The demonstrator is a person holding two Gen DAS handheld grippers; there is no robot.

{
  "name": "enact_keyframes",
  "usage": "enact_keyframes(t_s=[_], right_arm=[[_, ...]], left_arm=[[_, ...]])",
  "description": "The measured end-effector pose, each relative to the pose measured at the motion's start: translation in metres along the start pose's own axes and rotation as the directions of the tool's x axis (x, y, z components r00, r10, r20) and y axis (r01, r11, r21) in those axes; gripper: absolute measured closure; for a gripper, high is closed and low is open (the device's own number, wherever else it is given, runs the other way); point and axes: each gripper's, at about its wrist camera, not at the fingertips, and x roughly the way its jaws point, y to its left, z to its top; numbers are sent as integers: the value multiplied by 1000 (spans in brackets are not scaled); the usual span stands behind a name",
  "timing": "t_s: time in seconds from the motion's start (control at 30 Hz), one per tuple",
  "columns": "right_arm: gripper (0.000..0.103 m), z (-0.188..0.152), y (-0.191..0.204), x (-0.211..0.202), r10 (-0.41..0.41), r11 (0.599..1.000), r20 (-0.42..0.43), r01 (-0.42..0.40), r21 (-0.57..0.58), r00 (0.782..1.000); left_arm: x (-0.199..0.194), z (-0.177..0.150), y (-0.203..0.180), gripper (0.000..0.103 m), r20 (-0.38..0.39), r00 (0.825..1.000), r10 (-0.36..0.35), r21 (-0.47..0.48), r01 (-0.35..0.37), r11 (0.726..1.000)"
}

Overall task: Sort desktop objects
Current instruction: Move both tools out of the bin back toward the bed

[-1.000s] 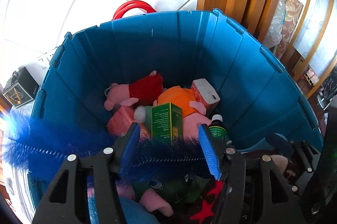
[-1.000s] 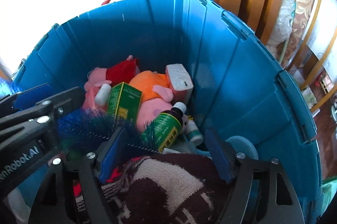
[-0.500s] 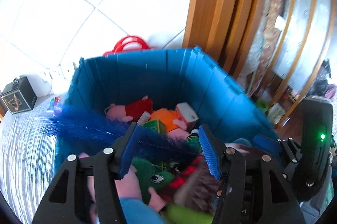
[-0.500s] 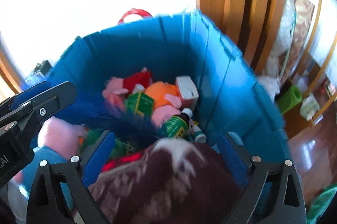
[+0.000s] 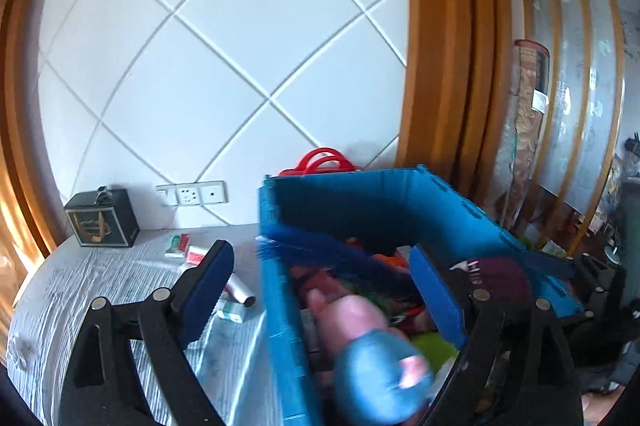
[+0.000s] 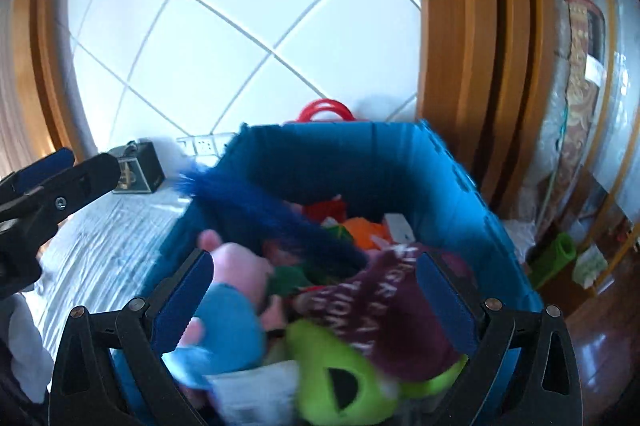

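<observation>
A: So, we are looking over a worktop (image 5: 100, 290) covered in pale grey striped cloth, and it is running up to a white wall (image 5: 224, 65) crossed by diagonal grooves. A socket strip (image 5: 192, 193) is sitting on that wall, with a small dark box (image 5: 102, 224) standing below it in the far left corner.

B: And we are seeing wooden framing (image 5: 444, 65) rising to the right of the wall. The blue crate (image 6: 452, 193) is taking up the right side of the worktop, its left wall (image 5: 280, 306) standing upright beside bare cloth.

A: We are finding a few small packets (image 5: 188, 252) and a white roll (image 5: 240, 292) lying loose on that open stretch, left of the crate.

B: Inside the crate we are noticing the blue feather brush (image 6: 272, 214) lying slantwise, its tip poking over the near-left rim, above a pink and blue plush (image 6: 228, 302), a maroon knit piece (image 6: 384, 302) and a green plush (image 6: 340, 374).

A: We are holding the left gripper (image 5: 320, 286) astride the crate's left wall, its fingers opening with nothing pressed between them.

B: We are keeping the right gripper (image 6: 316, 298) over the crate, its fingers also opening, spread wide and clear of the toys.
</observation>
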Motion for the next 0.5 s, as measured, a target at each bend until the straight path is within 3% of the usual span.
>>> enact_keyframes(t_s=[0.3, 0.5], right_arm=[[0, 15, 116, -6, 80, 996, 109, -85, 42, 991], [0, 20, 221, 21, 83, 995, 161, -90, 36, 983]], left_arm=[[-10, -27, 166, 13, -3, 1000, 20, -44, -20, 999], [4, -52, 279, 13, -82, 995, 55, -48, -59, 997]])
